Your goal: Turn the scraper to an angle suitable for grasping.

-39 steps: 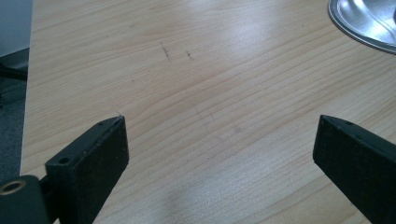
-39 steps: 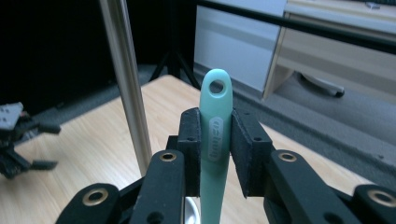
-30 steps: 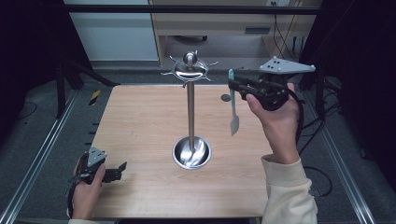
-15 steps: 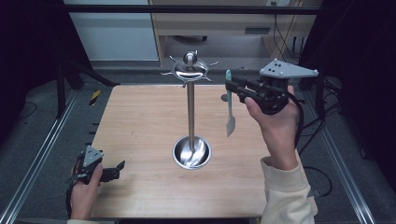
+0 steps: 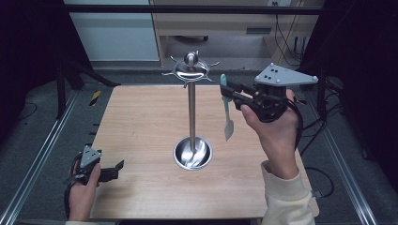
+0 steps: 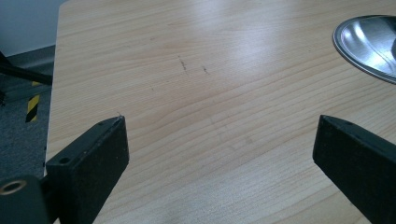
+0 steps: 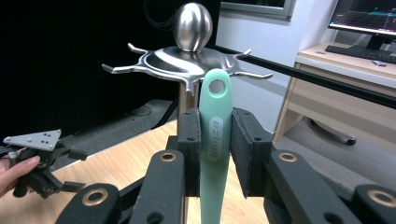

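Observation:
A steel utensil stand rises from a round dish base at the table's middle, topped by a hook crown with a ball knob. My right gripper is held high, just right of the crown, shut on the mint-green handle of a small spatula that hangs blade down. In the right gripper view the handle stands upright between the pads, its hanging hole level with the nearest hook. My left gripper rests open at the table's front left corner, its jaws wide apart over bare wood.
The wooden table ends in metal rails on both sides. Cables trail off the right edge. A desk and a wall stand beyond the far edge. The dish base lies to the right in the left gripper view.
My right gripper has carried the spatula left and slightly up, closer to the stand's hook crown. The left hand has drifted a little toward the table's front left corner.

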`<state>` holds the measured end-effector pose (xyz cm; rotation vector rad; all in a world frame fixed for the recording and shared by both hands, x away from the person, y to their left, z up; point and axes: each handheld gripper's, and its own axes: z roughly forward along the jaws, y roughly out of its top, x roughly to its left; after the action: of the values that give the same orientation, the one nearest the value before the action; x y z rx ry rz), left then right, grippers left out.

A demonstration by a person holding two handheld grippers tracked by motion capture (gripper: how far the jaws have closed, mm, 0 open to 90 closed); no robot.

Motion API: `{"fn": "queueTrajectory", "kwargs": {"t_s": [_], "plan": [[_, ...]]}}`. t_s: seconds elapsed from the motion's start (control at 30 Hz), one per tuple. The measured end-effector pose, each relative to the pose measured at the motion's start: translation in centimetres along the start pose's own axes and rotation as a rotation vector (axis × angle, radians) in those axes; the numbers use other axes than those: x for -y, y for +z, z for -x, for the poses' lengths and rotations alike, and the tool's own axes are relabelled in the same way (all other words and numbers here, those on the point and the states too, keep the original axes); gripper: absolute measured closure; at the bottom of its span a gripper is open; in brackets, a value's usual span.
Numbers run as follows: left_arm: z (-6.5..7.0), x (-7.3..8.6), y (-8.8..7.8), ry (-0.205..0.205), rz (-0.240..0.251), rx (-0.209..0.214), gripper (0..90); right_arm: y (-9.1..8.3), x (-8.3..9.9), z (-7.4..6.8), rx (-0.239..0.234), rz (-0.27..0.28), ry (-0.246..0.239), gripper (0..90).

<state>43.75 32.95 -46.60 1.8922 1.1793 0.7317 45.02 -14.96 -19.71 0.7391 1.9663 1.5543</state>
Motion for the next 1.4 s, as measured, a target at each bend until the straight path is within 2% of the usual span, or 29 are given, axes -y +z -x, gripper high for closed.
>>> {"fn": "queueTrajectory", "kwargs": {"t_s": [0.13, 0.63, 1.4], "plan": [[0.0, 0.0, 0.0, 0.000, -0.002, 0.002, 3.4, 0.1, 0.0, -0.3, -0.004, -0.016, -0.015, 74.3], [0.0, 0.0, 0.1, 0.003, -0.006, 0.004, 3.4, 0.7, 0.1, -0.8, -0.022, -0.024, -0.021, 74.3], [0.1, 0.0, 0.1, 0.004, -0.005, 0.004, 3.3, 2.1, 0.4, -1.1, -0.026, -0.036, -0.014, 74.2]]}}
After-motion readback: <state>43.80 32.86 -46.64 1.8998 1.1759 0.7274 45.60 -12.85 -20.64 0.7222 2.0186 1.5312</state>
